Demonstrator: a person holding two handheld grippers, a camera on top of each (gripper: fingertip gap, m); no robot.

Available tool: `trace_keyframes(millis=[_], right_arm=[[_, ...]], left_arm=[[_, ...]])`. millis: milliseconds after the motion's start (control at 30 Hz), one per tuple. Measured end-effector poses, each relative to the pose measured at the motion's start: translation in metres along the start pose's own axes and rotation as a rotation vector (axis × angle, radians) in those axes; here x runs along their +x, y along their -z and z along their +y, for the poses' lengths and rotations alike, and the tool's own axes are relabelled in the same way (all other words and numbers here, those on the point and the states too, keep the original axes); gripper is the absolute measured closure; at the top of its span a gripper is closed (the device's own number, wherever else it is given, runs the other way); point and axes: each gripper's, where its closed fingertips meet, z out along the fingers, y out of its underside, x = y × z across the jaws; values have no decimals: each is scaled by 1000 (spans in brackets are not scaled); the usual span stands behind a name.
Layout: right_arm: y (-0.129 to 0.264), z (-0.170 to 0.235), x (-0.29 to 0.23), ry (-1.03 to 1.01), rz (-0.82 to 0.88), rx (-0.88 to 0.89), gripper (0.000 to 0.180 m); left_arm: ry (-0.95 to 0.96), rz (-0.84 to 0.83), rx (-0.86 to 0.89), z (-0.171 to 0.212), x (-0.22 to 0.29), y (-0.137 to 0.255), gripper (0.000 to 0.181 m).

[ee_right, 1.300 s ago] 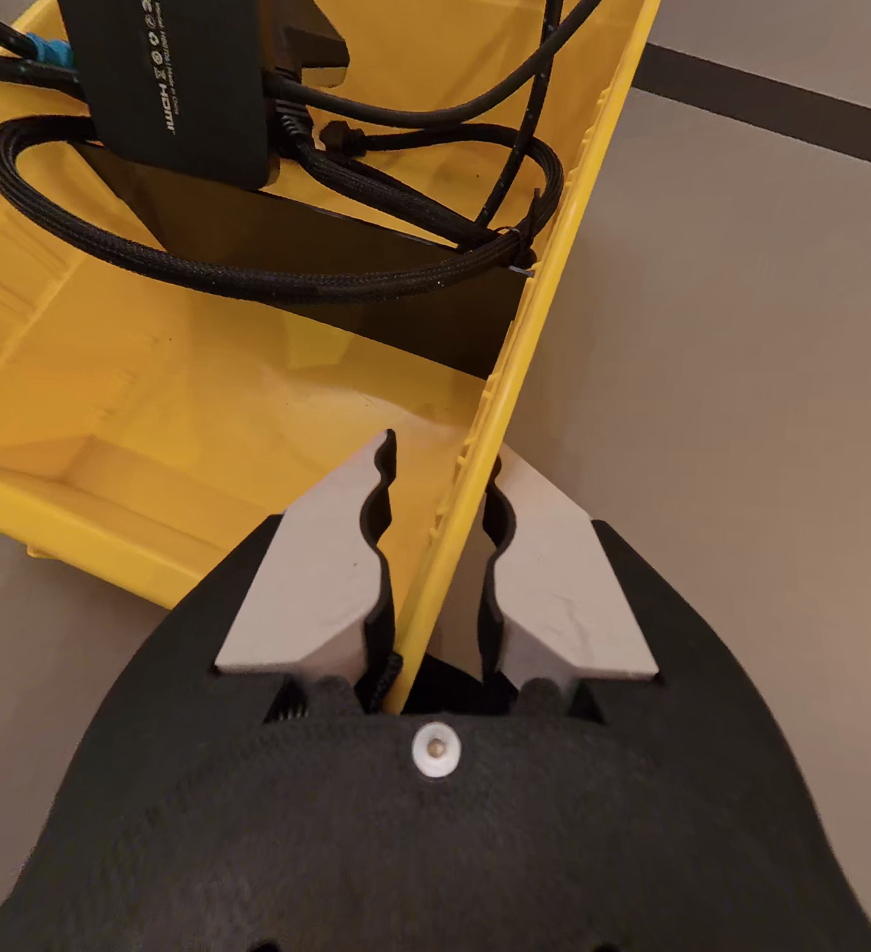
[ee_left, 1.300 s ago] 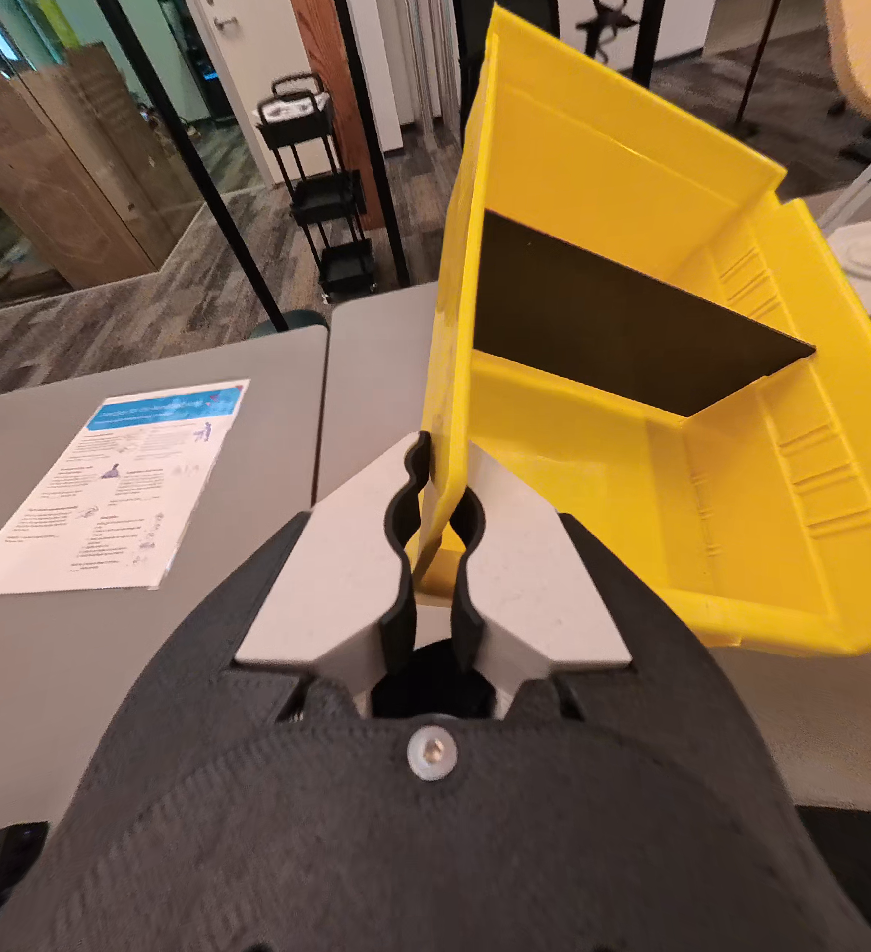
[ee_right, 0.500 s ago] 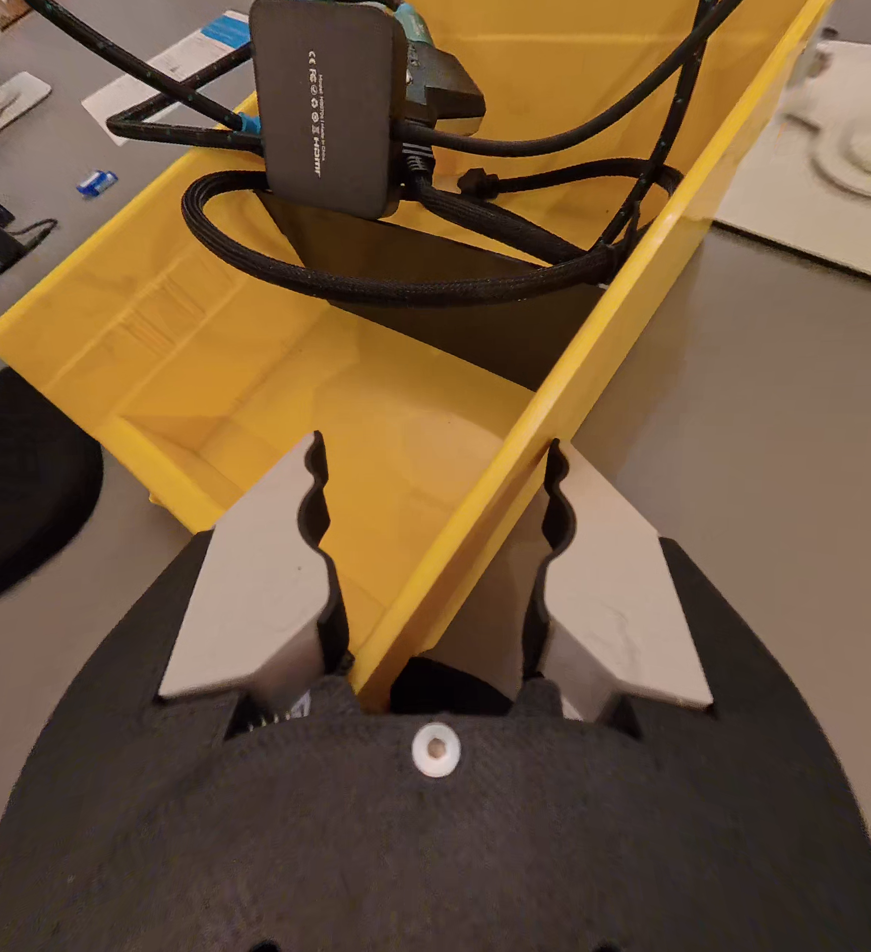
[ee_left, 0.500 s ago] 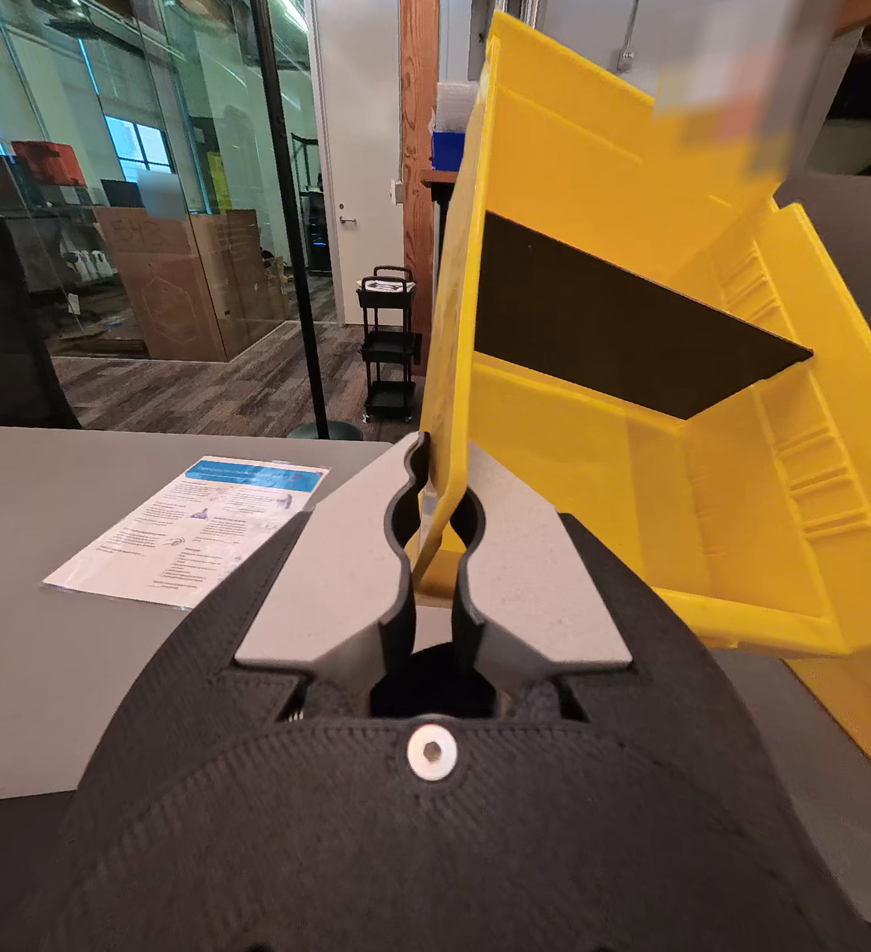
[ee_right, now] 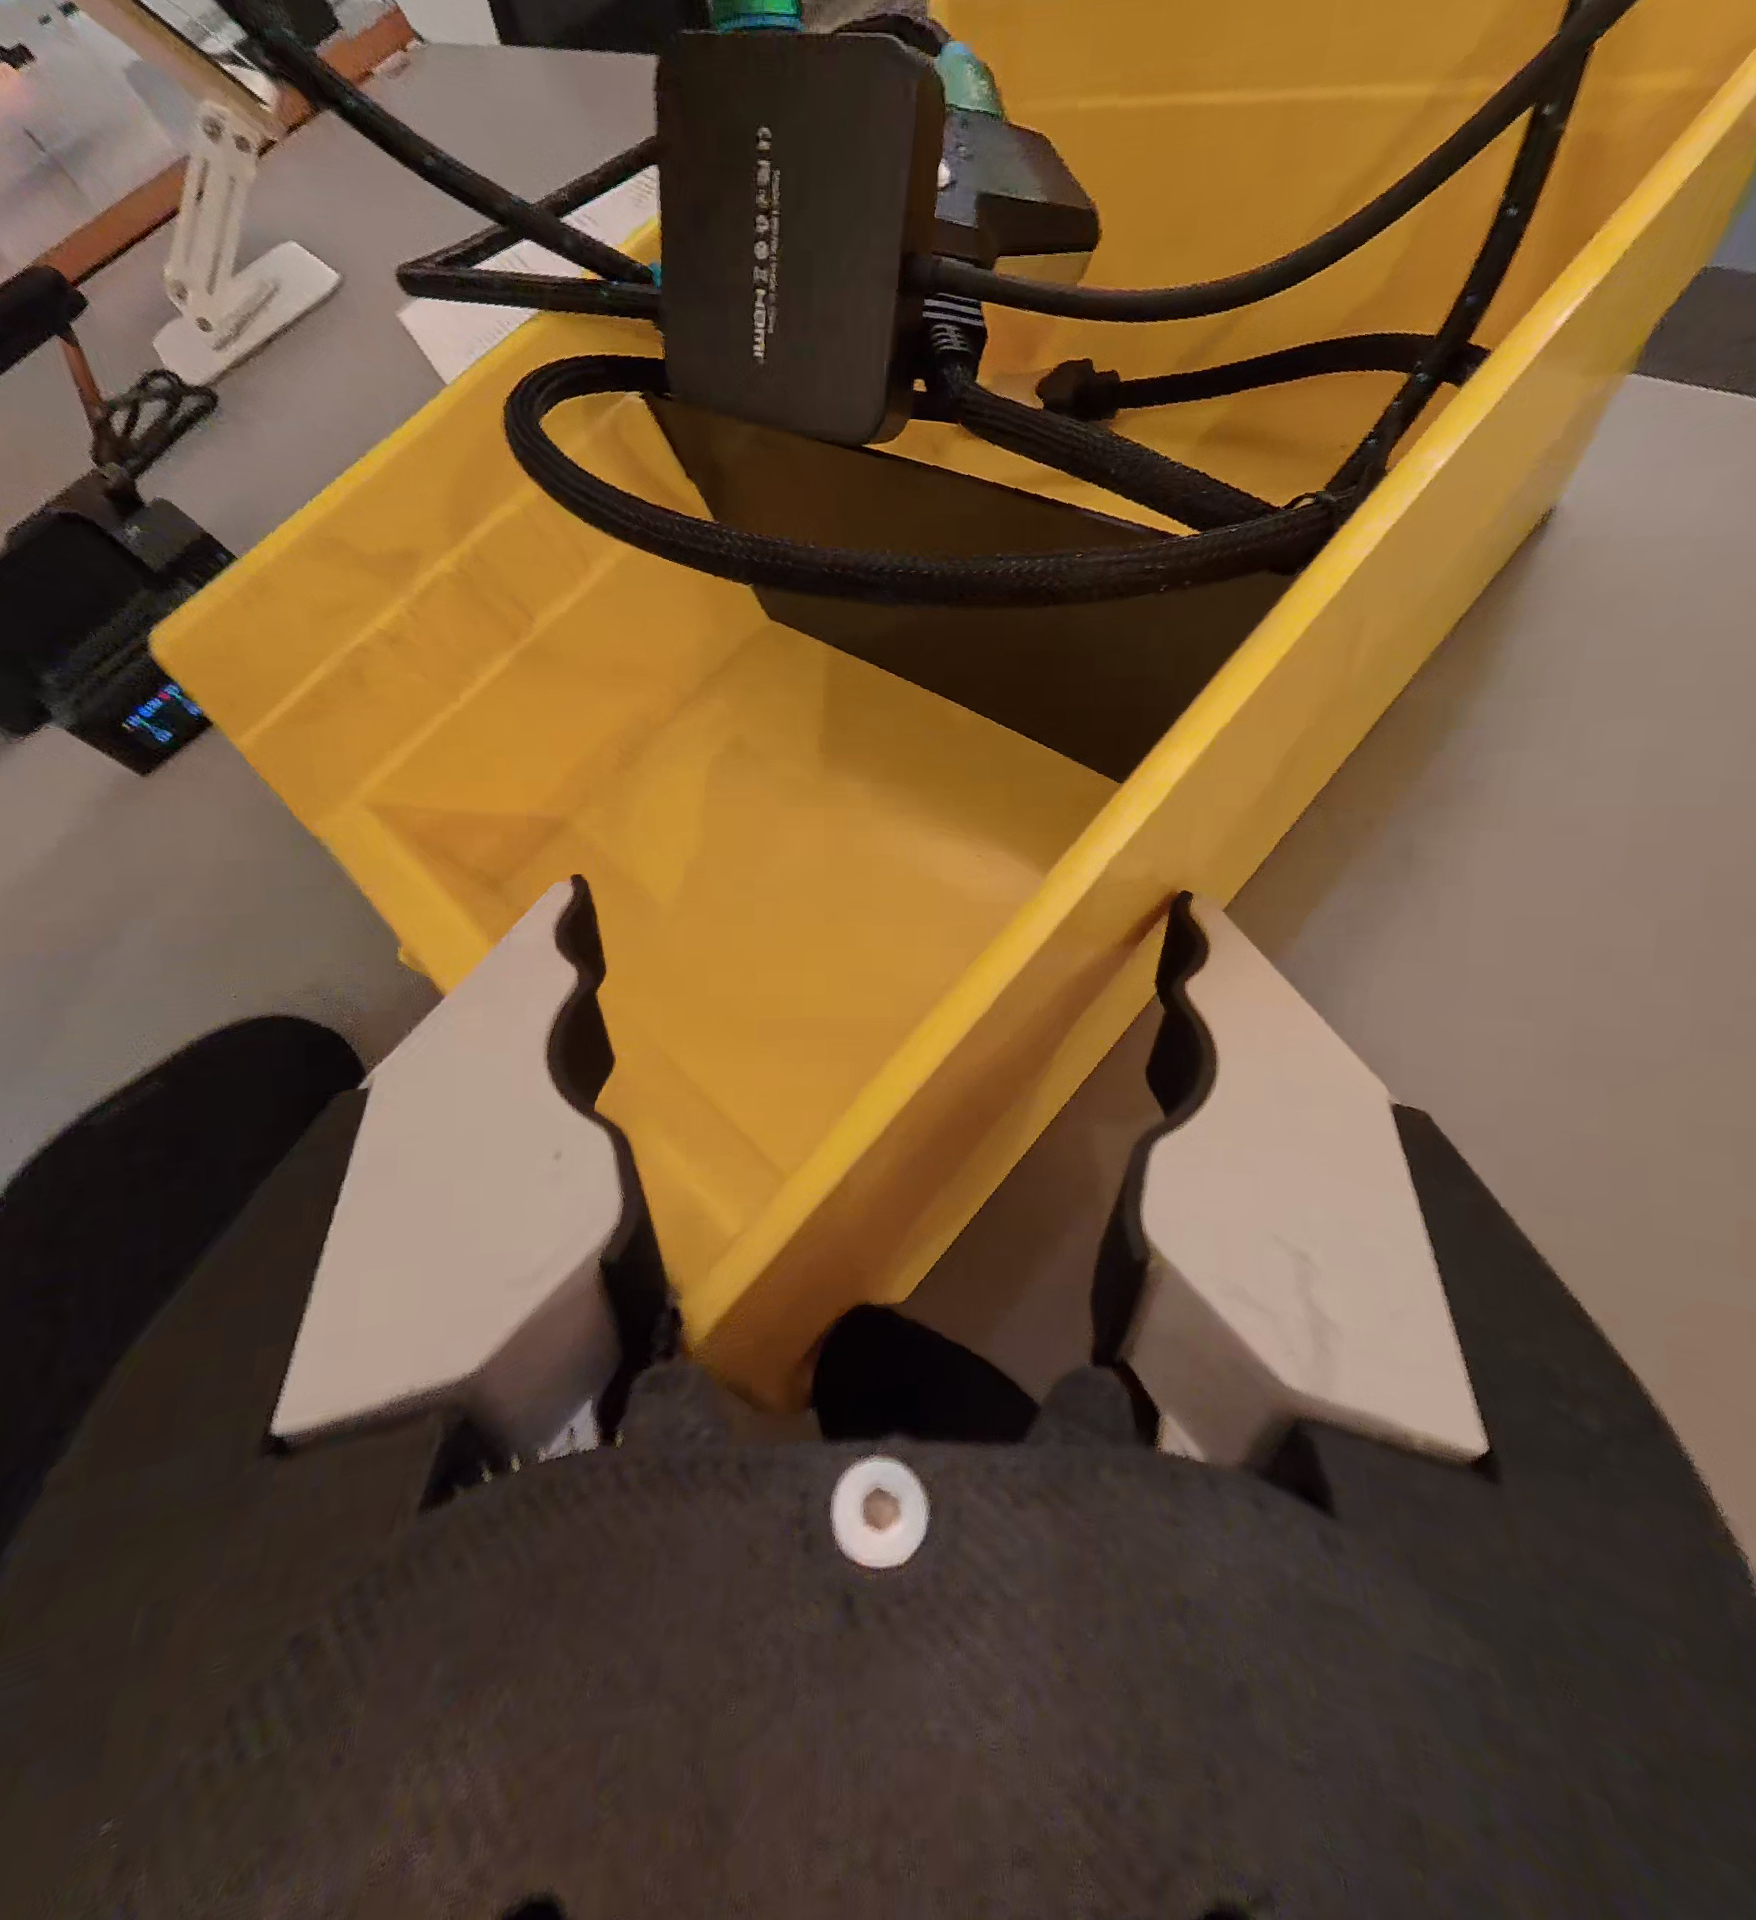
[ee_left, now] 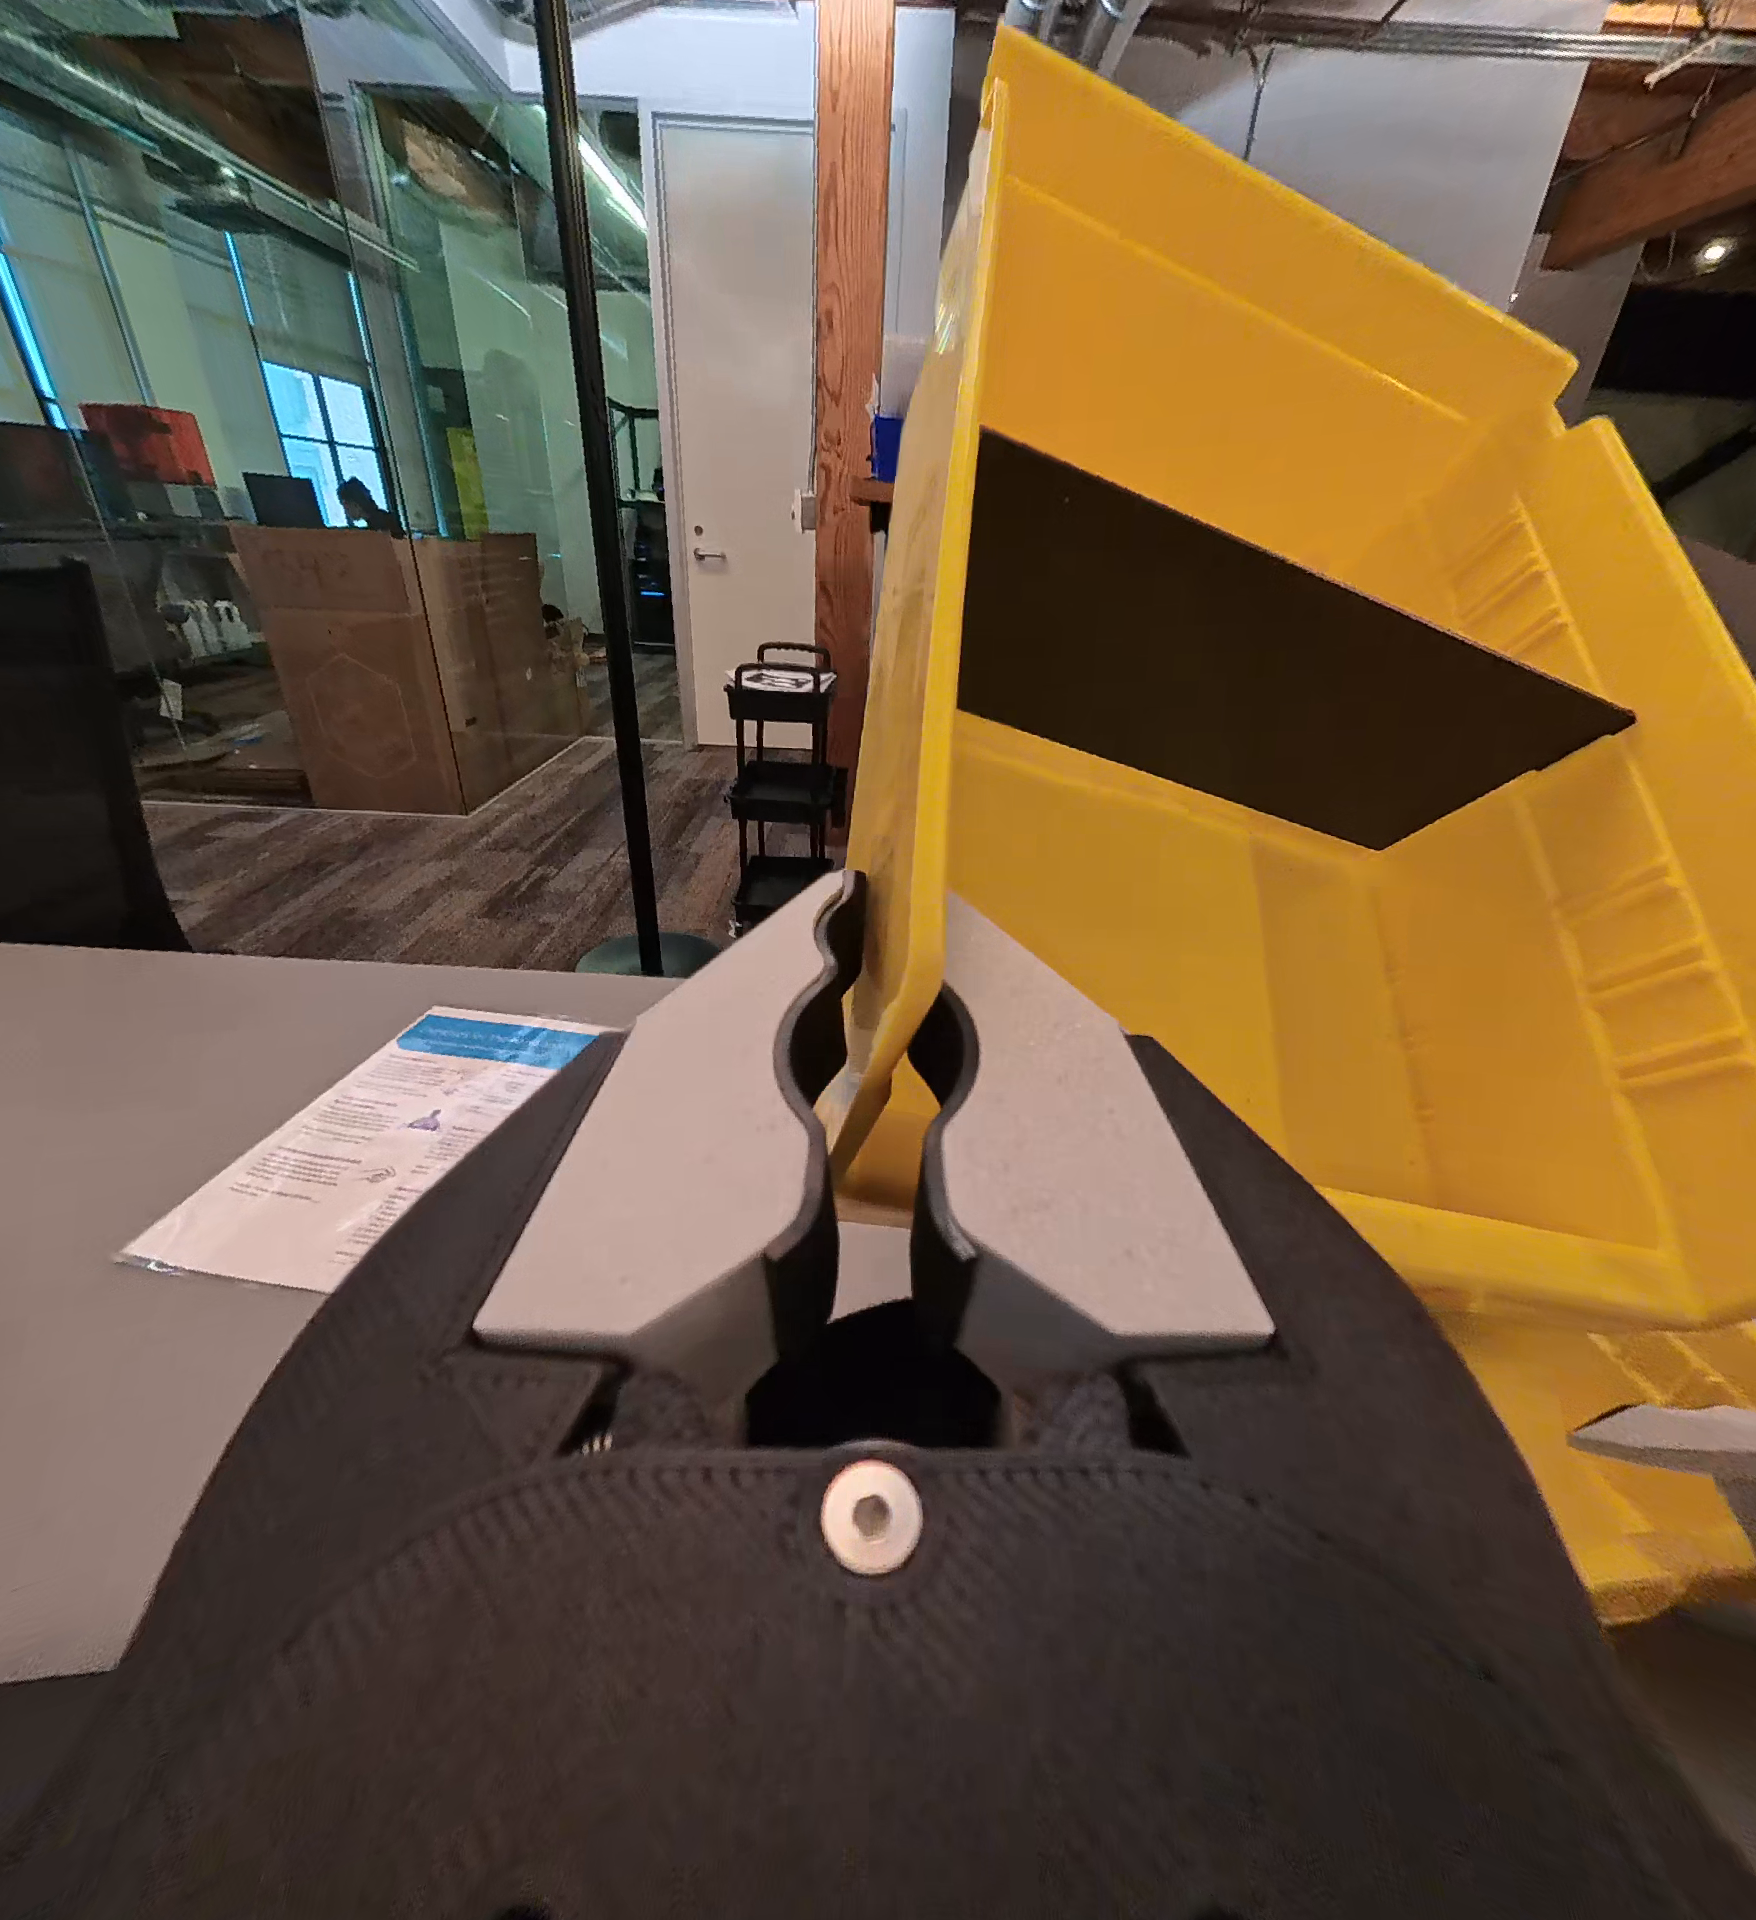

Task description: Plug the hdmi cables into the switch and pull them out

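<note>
My left gripper [ee_left: 900,935] is shut on the side wall of an empty yellow bin [ee_left: 1217,364] with a black divider [ee_left: 1217,644], and holds it raised and tilted. A second yellow bin [ee_right: 1269,707] rests on the table; it also shows in the left wrist view [ee_left: 1622,1486]. In its far half lie a black HDMI switch [ee_right: 791,239] and looped black braided cables [ee_right: 853,566], several of them plugged into the switch. My right gripper [ee_right: 879,894] is open, with its jaws either side of this bin's near wall. One of its fingers [ee_left: 1705,1444] shows in the left wrist view.
A printed sheet [ee_left: 375,1143] lies on the grey table [ee_left: 74,1299]. Left of the second bin are a black device with a small screen [ee_right: 95,623], a white stand [ee_right: 230,270] and a black pad [ee_right: 126,1195]. A black cart [ee_left: 780,769] and glass walls stand beyond the table. One gripper's finger ends stand about 40 centimetres off the other's.
My right gripper has opened wide and let go of the bin wall it was nearly shut on. My left gripper has raised and tilted up with the empty bin in it.
</note>
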Motion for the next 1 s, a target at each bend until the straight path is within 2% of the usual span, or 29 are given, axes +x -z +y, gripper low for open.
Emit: trace_keyframes(millis=[133,200,233,367,467,567,700,800,900,1000], right_arm=[[-28,-7,-35,-56,-125,9,61],[-31,-11,-45,-94,-183,30,63],[-27,-13,-46,-98,-188,53,60],[13,-24,-38,-50,-179,124,65],[70,-41,-11,-53,-159,202,71],[147,-69,22,-38,-125,332,73],[269,-108,46,2,-103,566,72],[355,-122,50,26,-75,758,70],[413,-118,44,60,-26,879,62],[437,-99,42,111,86,908,52]], left_arm=[[3,7,39,-17,3,8,178],[4,21,64,-27,9,11,178],[2,29,77,-33,13,13,178],[-16,81,120,-58,39,19,178],[-17,143,136,-72,74,17,178],[-17,244,116,-71,127,5,178],[-45,387,49,-48,218,-19,178],[-46,497,-18,-18,293,-37,178],[-38,598,-78,14,368,-53,177],[-23,680,-125,45,440,-63,177]])
